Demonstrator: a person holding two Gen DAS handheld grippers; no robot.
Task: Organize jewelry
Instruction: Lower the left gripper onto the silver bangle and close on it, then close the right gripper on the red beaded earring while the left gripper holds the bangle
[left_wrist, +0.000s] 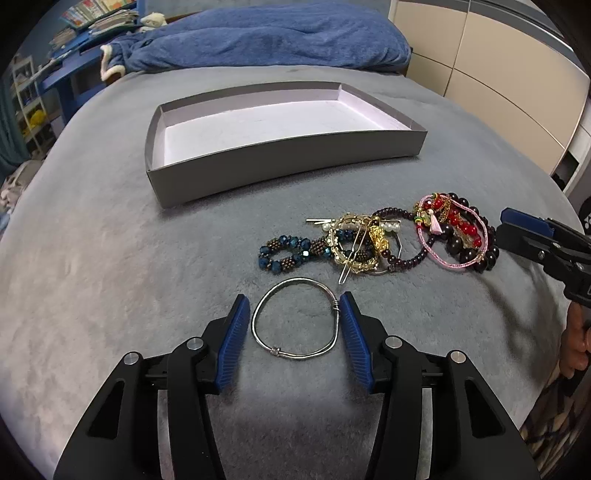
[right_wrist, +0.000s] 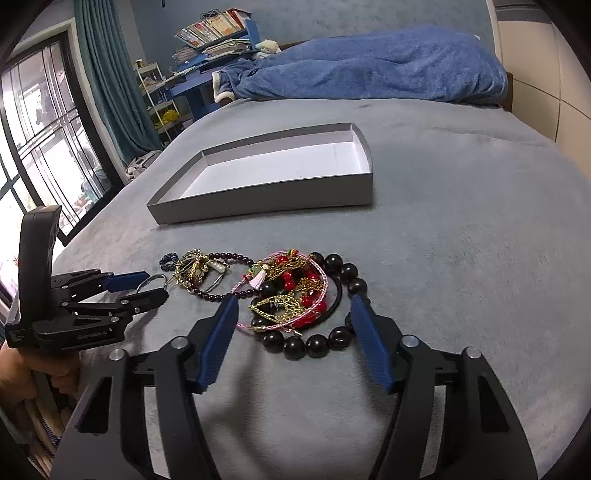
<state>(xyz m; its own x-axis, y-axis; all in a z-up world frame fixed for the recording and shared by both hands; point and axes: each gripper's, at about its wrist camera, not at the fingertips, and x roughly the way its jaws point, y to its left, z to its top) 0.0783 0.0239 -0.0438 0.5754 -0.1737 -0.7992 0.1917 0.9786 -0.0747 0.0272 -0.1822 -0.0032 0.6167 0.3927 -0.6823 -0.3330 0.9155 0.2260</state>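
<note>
Bangle (left_wrist: 295, 320) between hand-held gripper (left_wrist: 294, 300) pads

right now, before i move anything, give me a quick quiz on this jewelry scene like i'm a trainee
1. True or false: the shallow grey cardboard box already holds jewelry.
2. What lies between the fingers of the left claw? A) thin silver metal bangle B) a wristwatch C) a pair of scissors
3. Which claw is closest to the bracelet of large dark round beads?
Key: 1 false; 2 A; 3 the right claw.
</note>
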